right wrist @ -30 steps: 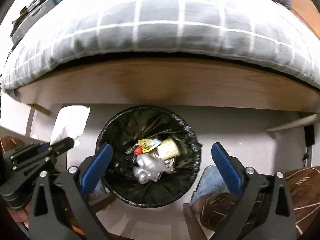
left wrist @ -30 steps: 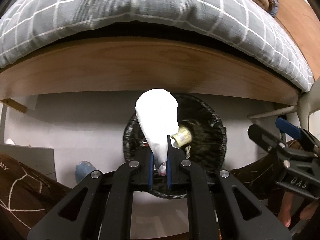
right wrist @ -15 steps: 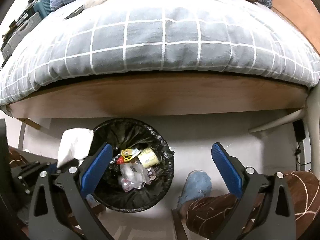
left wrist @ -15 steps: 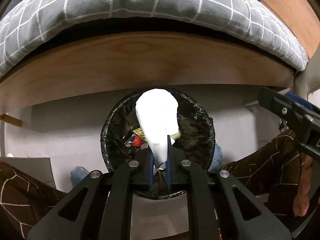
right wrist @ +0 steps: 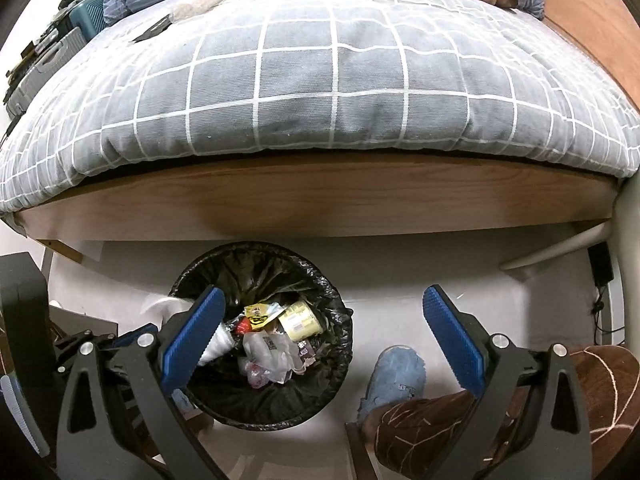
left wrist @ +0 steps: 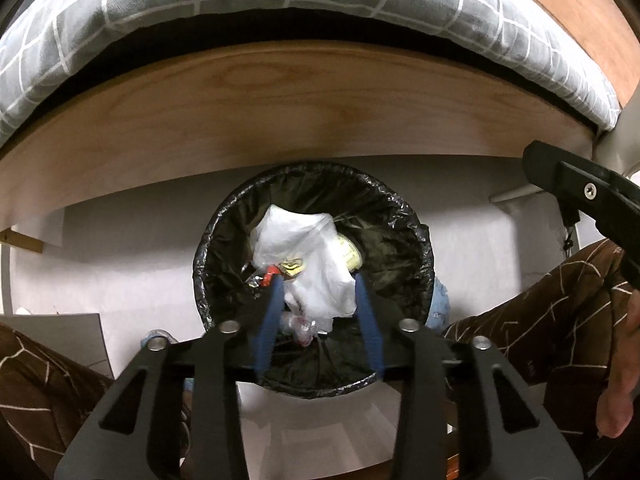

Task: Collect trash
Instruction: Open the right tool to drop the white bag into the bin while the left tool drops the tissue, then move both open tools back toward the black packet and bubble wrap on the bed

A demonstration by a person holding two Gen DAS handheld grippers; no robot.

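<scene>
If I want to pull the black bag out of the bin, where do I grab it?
Probably the crinkly rim of the black bag, where it folds outward over the edge. Come from straight above, one finger inside and one outside. The right side looks best: the left gripper hangs over the other side.

In the left wrist view, the crumpled white plastic bag (left wrist: 308,264) covered most of the rubbish inside the round bin with the black liner (left wrist: 404,240), so only slivers of a red scrap and a pale yellow cup showed beside it, and the bin's near rim was hidden behind the gripper's black frame. The other black gripper (left wrist: 584,204) was cut off by that picture's right edge, its 2 fingertips out of sight. In the right wrist view, the blue fabric slipper (right wrist: 394,380) was partly hidden behind the brown patterned trouser leg (right wrist: 432,432), and the labels on the bin's wrappers were too small to read.
</scene>
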